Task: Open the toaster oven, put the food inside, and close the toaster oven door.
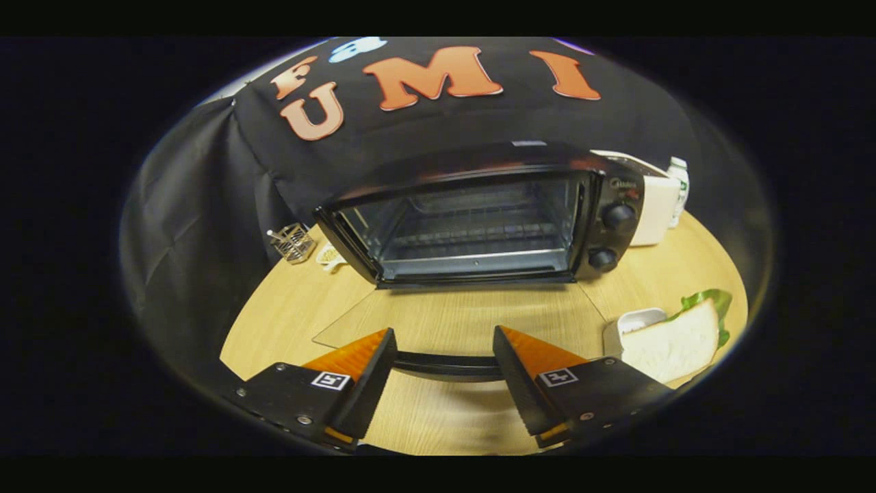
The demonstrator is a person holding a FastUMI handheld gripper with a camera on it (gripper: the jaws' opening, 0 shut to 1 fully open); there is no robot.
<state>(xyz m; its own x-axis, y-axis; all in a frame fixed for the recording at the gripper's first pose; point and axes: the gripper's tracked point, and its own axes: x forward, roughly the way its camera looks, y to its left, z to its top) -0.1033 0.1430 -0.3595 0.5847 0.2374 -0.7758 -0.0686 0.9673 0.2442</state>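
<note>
Your toaster oven [479, 219] stands toward the far edge of the round wooden table [294, 315] with its glass door [458, 322] already dropped flat toward you, so I judge the opening step done and the loading step next in hand. Your gripper [443, 359] has its fingers spread apart with nothing pressed between them; the door's dark handle [445, 366] runs across the gap between the tips, but whether either finger touches it is hard to say. The food, a sandwich [674, 339] of white bread with a green leaf poking out, sits on a small white dish [636, 320] at the table's right edge, just beyond your right finger and well apart from the oven's mouth. The next move, as I read it, calls for you to draw clear of the handle, swing right to the sandwich, close on the bread gently enough not to crush it, then carry it over the lowered door onto the wire rack [472, 229] inside. Mind the glass, which is nearly invisible against the wood. Part of the sandwich and dish is cut off at the right, so how the bread is stacked cannot be told. Behind the oven's right side a white box [657, 205] and a bottle [679, 179] are partly hidden, and at its left a small wire basket [294, 241] and a pale object beside it are too small to make out
</note>
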